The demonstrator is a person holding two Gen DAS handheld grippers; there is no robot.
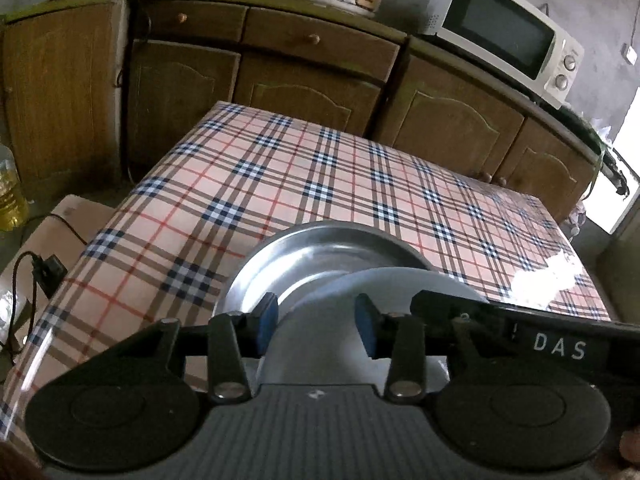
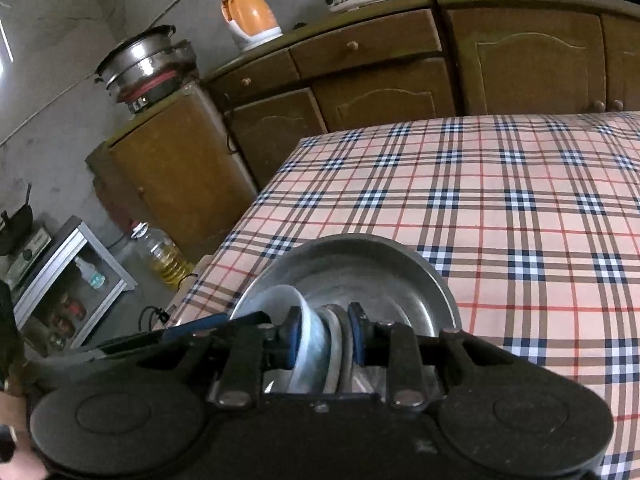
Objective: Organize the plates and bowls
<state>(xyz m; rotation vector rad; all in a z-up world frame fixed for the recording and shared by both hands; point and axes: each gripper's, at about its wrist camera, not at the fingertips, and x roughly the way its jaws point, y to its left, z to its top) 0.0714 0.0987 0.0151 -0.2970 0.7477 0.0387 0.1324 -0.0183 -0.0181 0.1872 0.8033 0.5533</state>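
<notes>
Plates stacked on the plaid surface [image 1: 280,168]: in the left wrist view, a steel plate [image 1: 320,256] carries a white dish [image 1: 320,340] lying between the left tongs [image 1: 317,326], whose pads seem apart from it, apparently released. In the right wrist view, the right tongs [image 2: 325,338] clench nested white bowls [image 2: 316,340] by their rims, over the steel plate [image 2: 360,264], probably to consolidate crockery.

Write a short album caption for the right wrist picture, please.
Right gripper clamped on stacked bowls inside a metal plate on a checked tablecloth.
</notes>
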